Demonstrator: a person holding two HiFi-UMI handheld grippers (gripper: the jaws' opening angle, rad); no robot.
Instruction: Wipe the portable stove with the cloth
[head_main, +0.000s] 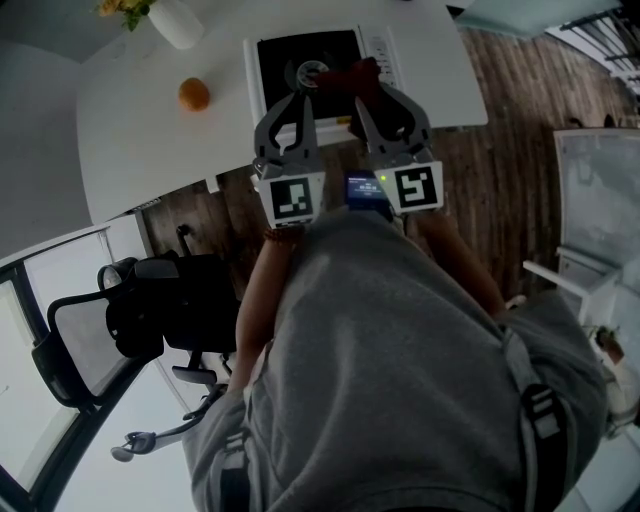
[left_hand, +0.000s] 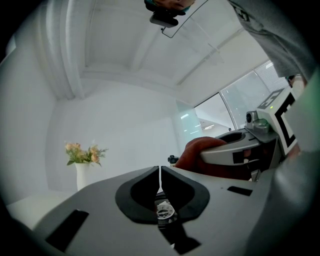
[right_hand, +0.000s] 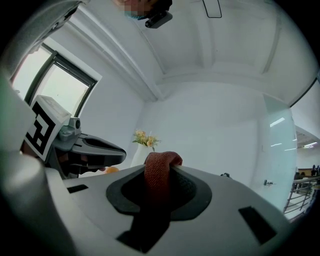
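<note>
The portable stove (head_main: 312, 62), white with a black top, sits on the white table (head_main: 140, 140) just beyond both grippers in the head view. My right gripper (head_main: 366, 92) is shut on a red-brown cloth (head_main: 356, 76), which hangs over the stove's near right part. In the right gripper view the cloth (right_hand: 158, 182) is folded between the jaws of the right gripper (right_hand: 162, 167) and pokes out past them. My left gripper (head_main: 301, 94) is beside it on the left, level, over the stove's near edge. Its jaws (left_hand: 160, 175) are shut with nothing in them. The cloth (left_hand: 196, 152) shows there at right.
An orange fruit (head_main: 194, 94) lies on the table left of the stove. A white vase with flowers (head_main: 172, 20) stands at the far left corner. A black office chair (head_main: 150, 310) is by my left side, a white chair (head_main: 590, 220) at right, on wooden flooring.
</note>
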